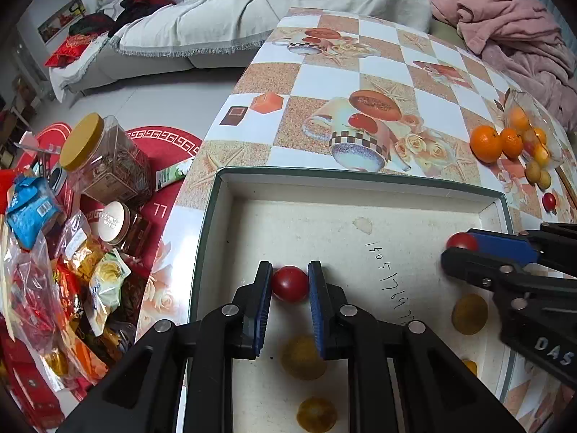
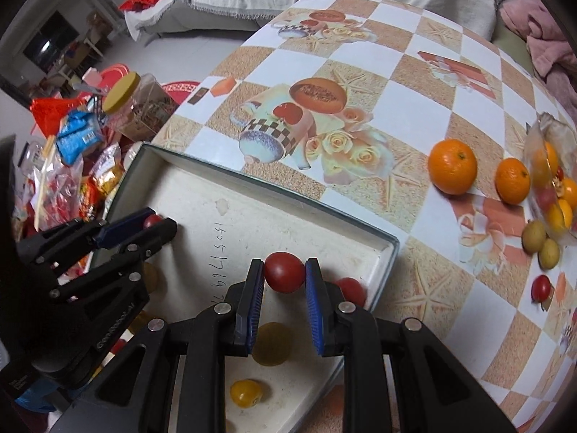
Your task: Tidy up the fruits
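Note:
My left gripper (image 1: 289, 277) is shut on a red cherry tomato (image 1: 289, 284) over the white tray (image 1: 360, 182). It shows at the left of the right wrist view (image 2: 153, 222). My right gripper (image 2: 283, 270) is shut on another red cherry tomato (image 2: 283, 271) over the tray's right part (image 2: 387, 252); it shows in the left wrist view (image 1: 456, 245). Yellow-green small fruits (image 1: 303, 357) and a yellow tomato (image 2: 246, 392) lie in the tray, with a red tomato (image 2: 351, 290) by its right wall.
On the patterned table (image 2: 396, 72) lie two oranges (image 2: 452, 171), small yellow-green fruits (image 2: 541, 243), a red tomato (image 2: 541, 288) and a clear bag of fruit (image 2: 551, 184). Left of the table, snack packets and jars (image 1: 104, 166) are piled. A sofa stands behind.

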The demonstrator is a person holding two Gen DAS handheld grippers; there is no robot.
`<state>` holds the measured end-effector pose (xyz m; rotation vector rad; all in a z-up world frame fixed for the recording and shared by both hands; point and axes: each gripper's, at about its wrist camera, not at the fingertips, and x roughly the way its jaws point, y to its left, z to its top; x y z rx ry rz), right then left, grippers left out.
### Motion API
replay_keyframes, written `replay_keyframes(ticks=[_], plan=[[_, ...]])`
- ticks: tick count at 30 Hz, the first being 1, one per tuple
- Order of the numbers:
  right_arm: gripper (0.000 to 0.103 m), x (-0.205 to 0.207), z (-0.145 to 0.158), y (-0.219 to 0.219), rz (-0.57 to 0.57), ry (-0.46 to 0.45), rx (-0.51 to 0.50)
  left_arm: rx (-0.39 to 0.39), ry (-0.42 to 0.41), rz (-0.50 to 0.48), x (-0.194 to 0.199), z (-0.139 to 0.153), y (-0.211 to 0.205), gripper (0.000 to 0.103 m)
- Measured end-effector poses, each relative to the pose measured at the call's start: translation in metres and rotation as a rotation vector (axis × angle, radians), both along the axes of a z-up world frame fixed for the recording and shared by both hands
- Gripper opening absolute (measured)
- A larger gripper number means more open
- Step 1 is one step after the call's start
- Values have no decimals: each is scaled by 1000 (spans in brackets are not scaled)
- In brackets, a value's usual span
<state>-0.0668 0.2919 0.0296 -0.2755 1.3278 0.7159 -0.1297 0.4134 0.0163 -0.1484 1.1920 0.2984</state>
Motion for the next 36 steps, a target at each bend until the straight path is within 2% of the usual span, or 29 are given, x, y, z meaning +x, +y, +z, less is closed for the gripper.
replay_keyframes(ticks=[1,2,3,4,5,8,10,12,14,16,18,20,24,26,31,36], plan=[[25,-2,-2,2,13,-9,-13,4,1,-6,0,0,0,22],[25,-3,-3,4,22,-14,-22,10,3,-10,1,0,-1,27],[25,-5,-5,5,34,-16,-34,22,5,-11,1,0,-1,38],[26,-6,-5,6,42,-30,-36,28,5,-8,0,0,0,66],[27,-7,-5,7,52,-34,-38,4,-12,-14,-1,2,0,67],[32,-10,-2,6,71,-45,-40,38,-18,-14,-5,4,-3,67],[37,-12,3,3,71,-53,-32,28,-14,-8,-6,5,-2,67],[46,-15,11,-1,70,-67,-19,26,-18,0,-10,8,0,67],[69,-18,22,-6,62,-81,-3,21,-10,9,-14,14,-1,67],[79,-21,32,-12,39,-84,7,20,-4,14,-20,19,-2,67],[80,-25,37,-16,16,-64,9,14,6,18,-27,25,-6,68],[83,-28,41,-22,-11,-22,12,12,21,27,-35,31,-10,93],[92,-38,45,-30,-35,-5,-1,11,32,52,-52,41,-13,93],[103,-41,45,-32,-40,11,-32,-4,56,66,-59,42,-13,93],[103,-50,51,-35,-59,35,-59,4,122,68,-73,45,-22,94],[103,-61,62,-37,-55,53,-78,-6,137,47,-86,54,-31,94]])
